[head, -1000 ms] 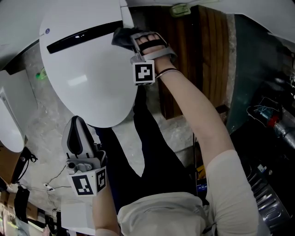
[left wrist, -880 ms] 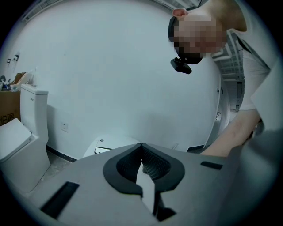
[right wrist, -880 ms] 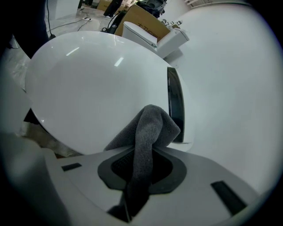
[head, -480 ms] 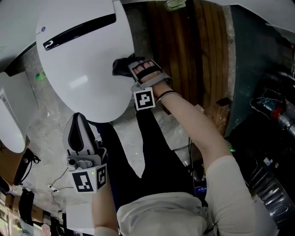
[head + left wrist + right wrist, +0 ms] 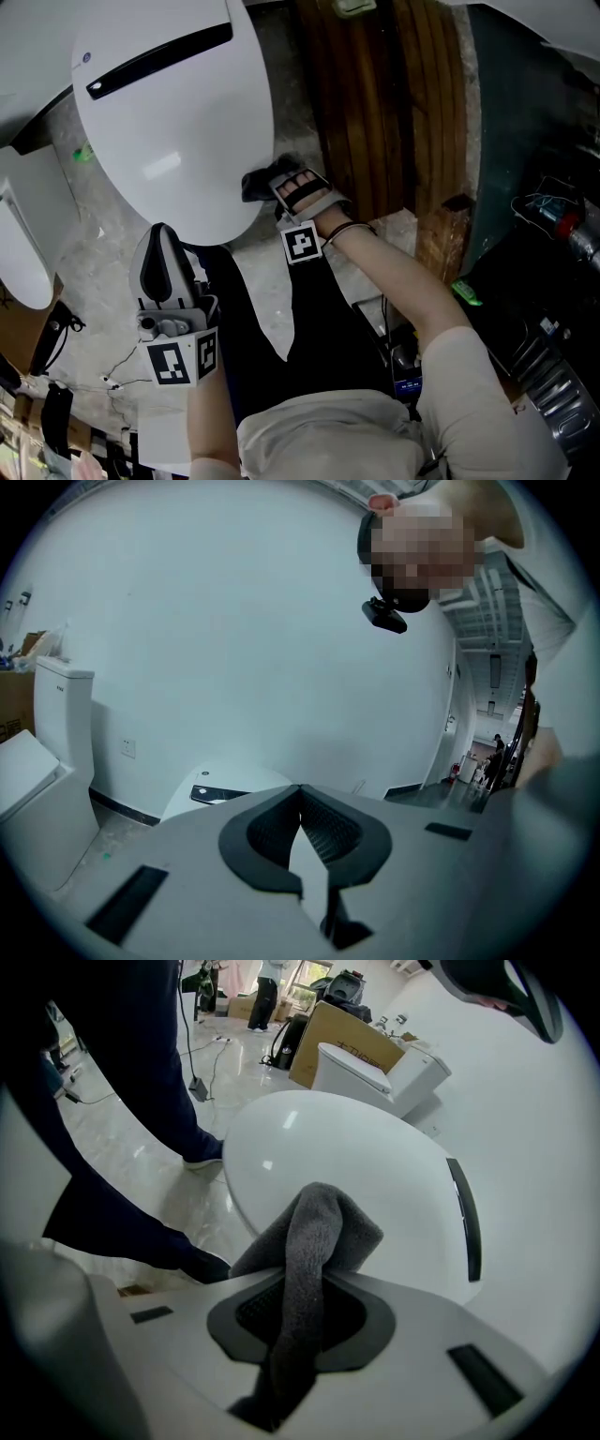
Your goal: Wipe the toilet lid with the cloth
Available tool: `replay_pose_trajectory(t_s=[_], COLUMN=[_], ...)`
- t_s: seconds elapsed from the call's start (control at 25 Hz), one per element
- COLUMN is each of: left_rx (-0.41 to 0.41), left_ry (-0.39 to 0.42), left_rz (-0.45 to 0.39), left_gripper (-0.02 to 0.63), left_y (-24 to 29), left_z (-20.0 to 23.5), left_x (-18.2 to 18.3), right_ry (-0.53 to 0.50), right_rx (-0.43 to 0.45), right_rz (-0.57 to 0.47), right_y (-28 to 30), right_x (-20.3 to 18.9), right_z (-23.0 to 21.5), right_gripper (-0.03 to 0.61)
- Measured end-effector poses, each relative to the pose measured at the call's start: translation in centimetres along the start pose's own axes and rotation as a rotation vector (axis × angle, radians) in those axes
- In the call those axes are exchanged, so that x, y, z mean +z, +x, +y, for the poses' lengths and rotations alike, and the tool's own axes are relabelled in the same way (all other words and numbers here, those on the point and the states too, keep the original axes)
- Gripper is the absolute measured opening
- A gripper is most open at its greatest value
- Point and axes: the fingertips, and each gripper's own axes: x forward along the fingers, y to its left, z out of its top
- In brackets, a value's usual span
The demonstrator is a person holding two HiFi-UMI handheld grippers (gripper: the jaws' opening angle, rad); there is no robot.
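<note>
The white oval toilet lid (image 5: 169, 112) fills the upper left of the head view, closed, with a dark slot near its back. My right gripper (image 5: 272, 184) is shut on a dark grey cloth (image 5: 259, 180) and presses it against the lid's front right rim. In the right gripper view the cloth (image 5: 319, 1232) bulges out between the jaws of the right gripper (image 5: 314, 1279), and the lid (image 5: 375, 1176) lies just beyond it. My left gripper (image 5: 157, 246) hangs off the lid's front edge, jaws together with nothing held. The left gripper (image 5: 300, 794) points at a white wall.
A second white toilet (image 5: 23, 244) stands at the left, also seen as a toilet (image 5: 375, 1068) beside a cardboard box (image 5: 342, 1030). A wooden panel (image 5: 375, 103) runs right of the lid. Dark equipment and cables (image 5: 553, 244) crowd the right. Thin wires (image 5: 103, 375) lie on the marble floor.
My right gripper has slid the cloth from the lid's back right, near the slot, down along the right edge to the front rim. The left gripper has barely moved.
</note>
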Motion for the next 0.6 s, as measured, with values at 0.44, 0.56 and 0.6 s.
replay_pose_trajectory(t_s=[0.44,0.56,0.6], left_rx=[0.008,0.022,0.028], left_ry=[0.002,0.003,0.003], left_rz=[-0.006,-0.012,-0.015], left_gripper=[0.015,0.015,0.015], left_y=[-0.3,-0.6,-0.6], left_z=[0.8,1.5,1.7], left_x=[0.6,1.0,1.1], right_ry=[-0.008,0.008,0.001], right_rx=[0.097,0.014,-0.016], right_rz=[0.059,0.025,0.024], right_y=[-1.5,-1.5,-1.3], right_x=[-0.1,0.5,0.5], right_z=[-0.8,-6.0,-8.0], right_gripper=[0.064,0.064,0.064])
